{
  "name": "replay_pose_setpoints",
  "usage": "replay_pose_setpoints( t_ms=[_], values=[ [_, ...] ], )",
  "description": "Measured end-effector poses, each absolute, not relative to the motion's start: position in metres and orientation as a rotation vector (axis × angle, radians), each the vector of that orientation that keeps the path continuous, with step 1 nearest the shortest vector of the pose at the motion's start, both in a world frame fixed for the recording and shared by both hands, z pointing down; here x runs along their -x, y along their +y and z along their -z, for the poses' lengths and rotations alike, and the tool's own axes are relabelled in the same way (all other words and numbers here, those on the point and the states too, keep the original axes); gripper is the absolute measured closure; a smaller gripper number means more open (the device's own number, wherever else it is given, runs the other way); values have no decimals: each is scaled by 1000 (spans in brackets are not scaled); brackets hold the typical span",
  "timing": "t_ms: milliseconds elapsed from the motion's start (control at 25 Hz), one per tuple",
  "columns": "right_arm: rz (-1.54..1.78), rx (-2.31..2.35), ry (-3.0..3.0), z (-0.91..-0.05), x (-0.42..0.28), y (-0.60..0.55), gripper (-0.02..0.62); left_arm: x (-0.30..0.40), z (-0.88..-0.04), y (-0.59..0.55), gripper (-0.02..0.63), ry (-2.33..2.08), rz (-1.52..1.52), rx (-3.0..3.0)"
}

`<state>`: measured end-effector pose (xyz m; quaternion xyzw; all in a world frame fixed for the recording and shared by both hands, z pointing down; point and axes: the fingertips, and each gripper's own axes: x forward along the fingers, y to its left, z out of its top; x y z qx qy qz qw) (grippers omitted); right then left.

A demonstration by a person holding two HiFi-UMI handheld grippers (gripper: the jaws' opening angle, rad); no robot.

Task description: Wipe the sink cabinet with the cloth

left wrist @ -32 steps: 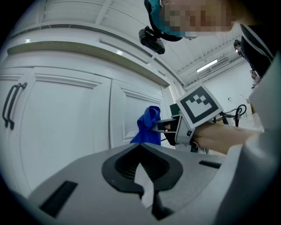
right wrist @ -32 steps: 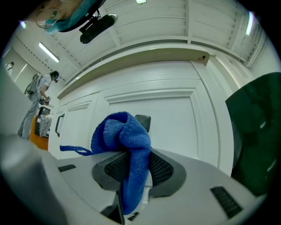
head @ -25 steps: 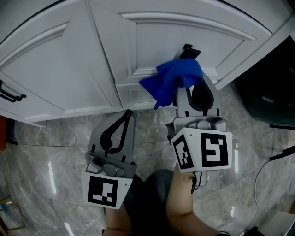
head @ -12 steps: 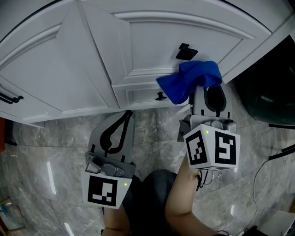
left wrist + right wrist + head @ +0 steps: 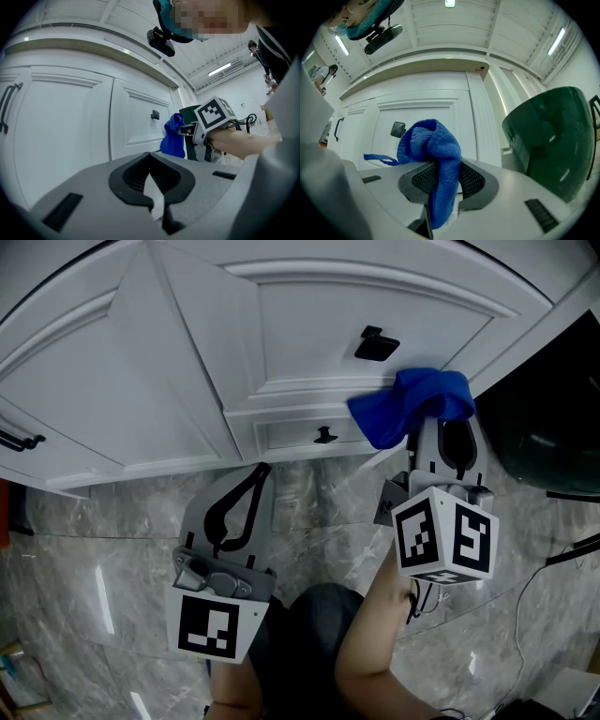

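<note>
In the head view, the right gripper pinches a bunched blue cloth, which bulges out ahead of its jaws. The cloth appears to press against the lower right corner of the white sink cabinet. A square black knob sits on the door just beyond the cloth and to the left of the jaws, and a small knob lies further left. The left gripper hangs back over the marble floor, well short of the cabinet.

In the left gripper view, its jaws meet at the tips with nothing between them. Ahead and to their right, the cloth hangs against the door.

In the right gripper view, the jaws are clamped on the cloth, which rises from between the pads and folds over forward. The knob is just left of it and a dark green bin stands off to the right.

We judge the wiping to be under way at this door's right edge. No view shows which surface is already clean, and the doors to the left look still to be done.
</note>
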<state>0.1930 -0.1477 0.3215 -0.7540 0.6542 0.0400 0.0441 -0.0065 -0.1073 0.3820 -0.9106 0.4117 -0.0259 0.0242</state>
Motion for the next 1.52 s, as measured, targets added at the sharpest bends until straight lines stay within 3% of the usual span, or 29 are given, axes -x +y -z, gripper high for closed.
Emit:
replay_pose_setpoints(
  t_ms=[880, 1520],
  values=[
    [-110, 2470, 1816, -342, -244, -138, 480, 7, -385, -110, 606, 1276, 98, 2814],
    [-15, 2310, 2078, -334, -143, -148, 480, 31, -361, -102, 606, 1335, -50, 2801]
  ],
)
